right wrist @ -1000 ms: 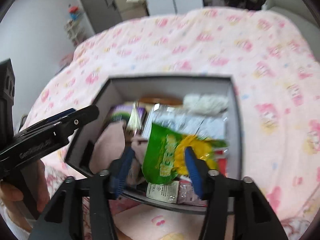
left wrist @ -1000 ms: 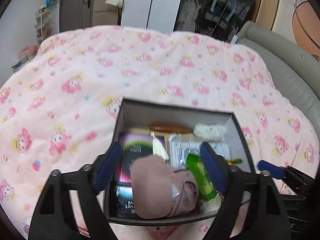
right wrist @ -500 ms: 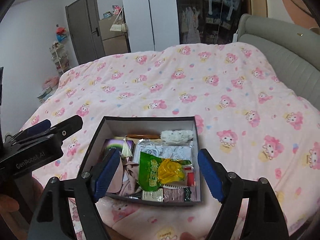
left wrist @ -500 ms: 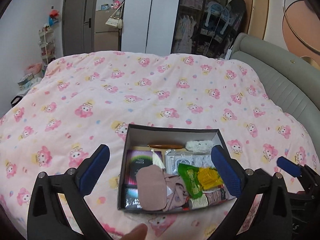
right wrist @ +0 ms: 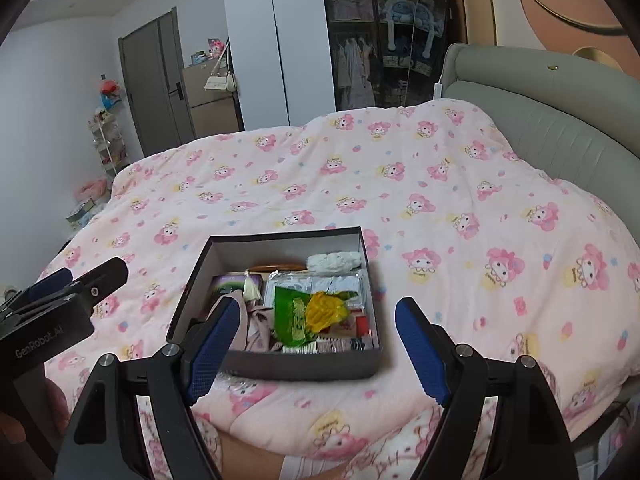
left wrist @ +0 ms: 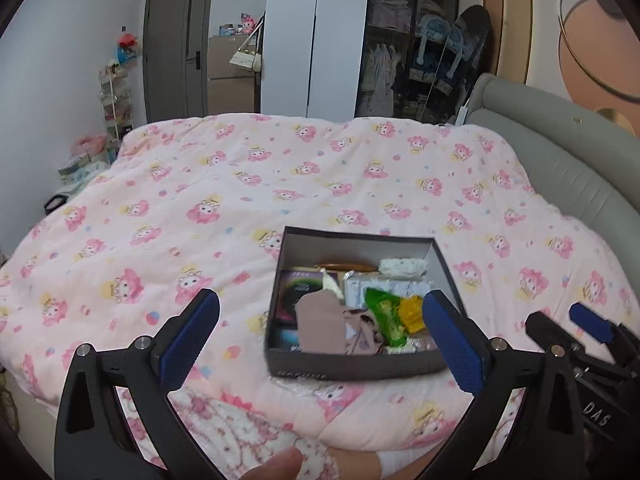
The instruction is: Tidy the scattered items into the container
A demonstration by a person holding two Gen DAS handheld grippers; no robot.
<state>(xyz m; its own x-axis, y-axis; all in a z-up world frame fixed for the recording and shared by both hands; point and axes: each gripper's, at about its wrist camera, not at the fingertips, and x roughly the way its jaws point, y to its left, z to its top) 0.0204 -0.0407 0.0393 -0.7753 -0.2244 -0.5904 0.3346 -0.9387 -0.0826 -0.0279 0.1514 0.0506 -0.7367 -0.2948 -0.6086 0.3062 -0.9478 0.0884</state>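
Tidying looks all but done: the dark box [left wrist: 352, 368] sits on the pink bed [left wrist: 224, 184], packed with a green packet [right wrist: 296, 316], a brownish cloth [left wrist: 324, 320], a white fluffy piece [right wrist: 336, 261] at its far wall and more. No loose item shows on the bed around the box. The left gripper [left wrist: 320, 336] and right gripper [right wrist: 316, 344] both hang nearer than the box, jaws wide and empty after just opening. Whatever lies under the box's top layer is hidden, and its nearest wall's lettering is unreadable.
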